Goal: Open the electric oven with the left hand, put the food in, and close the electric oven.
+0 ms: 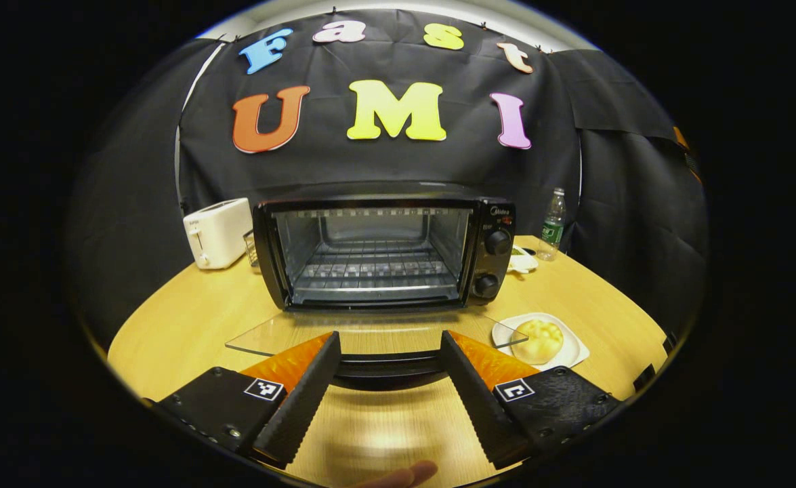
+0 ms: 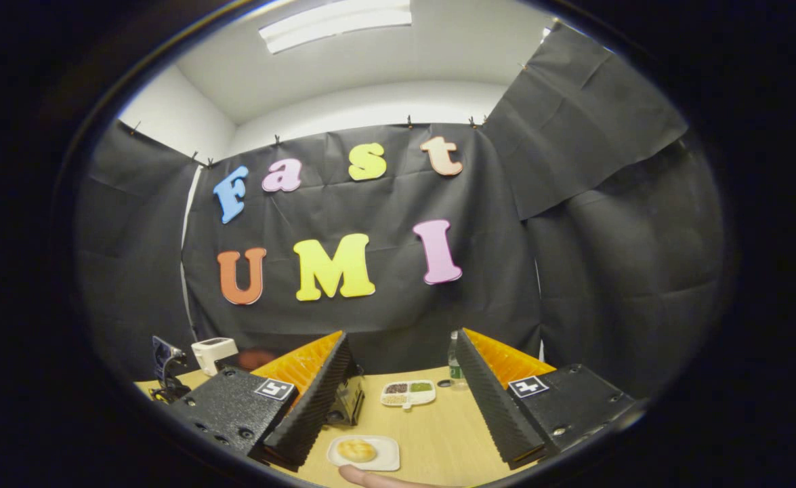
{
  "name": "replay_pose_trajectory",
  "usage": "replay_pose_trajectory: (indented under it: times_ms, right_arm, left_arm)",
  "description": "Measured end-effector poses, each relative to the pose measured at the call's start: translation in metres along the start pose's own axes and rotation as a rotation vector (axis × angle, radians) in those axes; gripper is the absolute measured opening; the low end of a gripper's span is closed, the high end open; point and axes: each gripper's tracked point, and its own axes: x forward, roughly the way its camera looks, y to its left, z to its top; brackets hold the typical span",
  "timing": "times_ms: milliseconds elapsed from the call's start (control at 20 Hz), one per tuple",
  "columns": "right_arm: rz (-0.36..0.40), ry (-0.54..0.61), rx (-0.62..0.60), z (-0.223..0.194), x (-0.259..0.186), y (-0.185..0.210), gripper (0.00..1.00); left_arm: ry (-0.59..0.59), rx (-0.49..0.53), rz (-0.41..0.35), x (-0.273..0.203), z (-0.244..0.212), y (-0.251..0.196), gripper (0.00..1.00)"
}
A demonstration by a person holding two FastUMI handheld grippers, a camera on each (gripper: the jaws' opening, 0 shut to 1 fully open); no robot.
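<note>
Two grippers: both spread wide from where I sit, nothing pinched in either.
Left gripper: its fingers straddle the dark handle of the oven door; I see a gap on each side of the handle, so no grip on it.
Oven: open, on the wooden table, rack bare inside.
Door: glass, folded down flat toward me, its front edge just beyond my left fingers.
Food: a bun on a small white plate, on the table right of the door and near the oven's knob side.
Right gripper: held high and apart; in the right gripper view the same bun sits low between its fingers.
Behind: white toaster left of the oven, bottle right.
Compartment dish: holds small fillings, I think; too small to be sure.
Fingertip: bottom edge of the left gripper view.
</note>
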Motion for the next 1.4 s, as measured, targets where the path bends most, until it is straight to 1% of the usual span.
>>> replay_pose_trajectory:
  times_ms: [150,200,300,400,500,600,800,950,1100,1250,1300,1350,1400]
  right_arm:
    - [-0.006,0.014,-0.005,-0.006,0.001,-0.003,0.96]
    - [-0.009,0.019,-0.008,-0.009,0.002,-0.004,0.96]
    - [-0.016,0.037,-0.015,-0.017,0.003,-0.006,0.96]
    - [-0.023,0.058,-0.022,-0.024,0.006,-0.008,0.96]
    - [-0.031,0.079,-0.025,-0.032,0.008,-0.008,0.96]
    - [-0.032,0.098,-0.025,-0.038,0.010,-0.006,0.96]
    - [-0.029,0.124,-0.041,-0.047,0.012,0.000,0.96]
    - [-0.030,0.138,-0.063,-0.052,0.012,0.004,0.96]
    - [-0.033,0.153,-0.082,-0.058,0.012,0.008,0.96]
    - [-0.030,0.172,-0.100,-0.068,0.013,0.014,0.96]
    - [-0.030,0.178,-0.108,-0.073,0.014,0.015,0.96]
    - [-0.032,0.187,-0.114,-0.078,0.015,0.016,0.96]
    - [-0.036,0.198,-0.117,-0.083,0.016,0.017,0.96]
  left_arm:
    - [0.054,-0.077,-0.004,0.006,-0.021,0.002,0.97]
    - [0.063,-0.087,-0.010,0.008,-0.026,0.000,0.97]
    - [0.083,-0.076,-0.003,0.009,-0.038,0.002,0.97]
    - [0.065,-0.031,0.010,0.009,-0.038,0.003,0.95]
    - [0.072,-0.007,0.024,0.010,-0.043,0.005,0.94]
    - [0.067,0.017,0.030,0.013,-0.046,0.005,0.94]
    - [0.045,-0.003,0.044,0.018,-0.046,0.009,0.95]
    - [0.032,0.011,0.035,0.016,-0.038,0.008,0.95]
    - [0.039,-0.042,-0.016,0.001,-0.026,0.005,0.92]
    - [-0.022,-0.074,-0.008,-0.019,0.004,0.020,0.92]
    - [-0.054,-0.075,0.003,-0.027,0.017,0.026,0.82]
    - [-0.085,-0.064,0.019,-0.037,0.030,0.033,0.92]
    - [-0.110,-0.050,0.043,-0.044,0.039,0.042,0.92]
